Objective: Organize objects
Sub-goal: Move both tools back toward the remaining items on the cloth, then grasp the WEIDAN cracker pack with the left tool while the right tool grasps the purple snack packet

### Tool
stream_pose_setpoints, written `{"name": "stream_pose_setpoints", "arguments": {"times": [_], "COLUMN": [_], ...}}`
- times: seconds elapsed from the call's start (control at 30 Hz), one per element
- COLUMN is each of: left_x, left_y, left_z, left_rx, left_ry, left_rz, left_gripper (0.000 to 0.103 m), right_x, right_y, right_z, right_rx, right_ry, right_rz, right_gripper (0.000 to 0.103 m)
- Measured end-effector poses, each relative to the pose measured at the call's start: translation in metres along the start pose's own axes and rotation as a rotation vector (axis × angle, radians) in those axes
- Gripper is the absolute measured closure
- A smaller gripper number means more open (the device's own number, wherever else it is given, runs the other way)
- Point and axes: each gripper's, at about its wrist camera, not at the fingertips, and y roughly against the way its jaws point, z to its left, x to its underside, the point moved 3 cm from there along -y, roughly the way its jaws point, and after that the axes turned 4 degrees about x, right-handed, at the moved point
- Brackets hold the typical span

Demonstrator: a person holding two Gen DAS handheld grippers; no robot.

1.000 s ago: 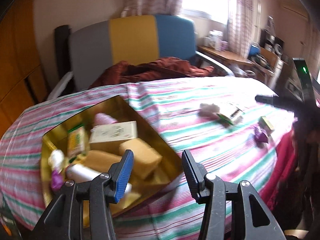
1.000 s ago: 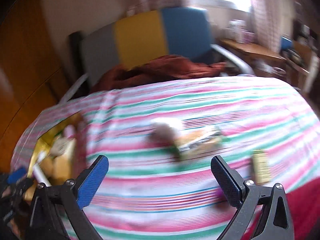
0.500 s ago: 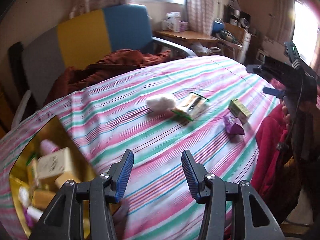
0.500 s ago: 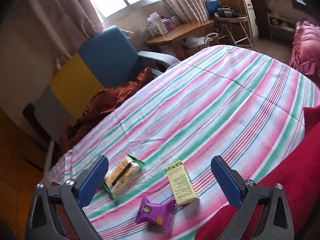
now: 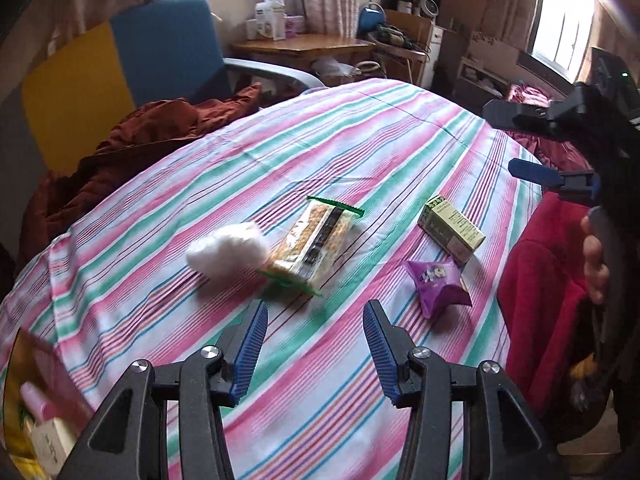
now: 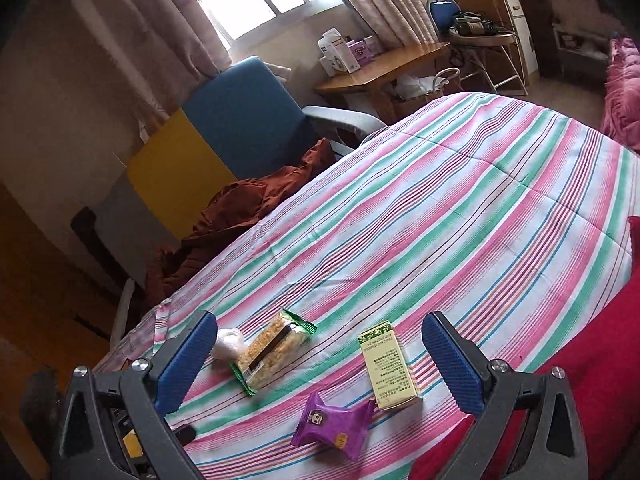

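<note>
I can make out almost no text here. The small green-and-cream carton (image 6: 387, 368) lying on the striped bedspread (image 6: 460, 208) carries several lines of fine print on its upper face, but the lettering is too small for me to read a single word. The purple snack packet (image 6: 334, 424) beside it shows a small round emblem and a yellow mark, neither legible. The white box (image 6: 335, 54) on the wooden desk (image 6: 384, 68) by the window has printing I cannot read either.
</note>
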Motion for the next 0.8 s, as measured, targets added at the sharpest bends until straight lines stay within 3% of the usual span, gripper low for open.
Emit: {"name": "stream_pose_setpoints", "arguments": {"times": [0.4,0.53,0.8], "left_x": [-0.049,-0.052,-0.059], "left_y": [-0.075,-0.101,-0.118], "left_z": [-0.008,0.000,0.000], "left_rx": [-0.006,-0.011,0.020], "left_ry": [-0.145,-0.145,-0.146], "left_rz": [0.115,0.167,0.181], "left_gripper": [0.053,0.053,0.053], "right_x": [-0.004,-0.006,-0.006], "right_y": [-0.003,-0.004,-0.008], "right_z": [-0.024,-0.035,-0.032], "right_rx": [-0.088,-0.111,-0.119], "right_ry": [-0.104,-0.163,-0.151], "right_rz": [0.025,0.029,0.046], "right_gripper": [0.000,0.000,0.000]}}
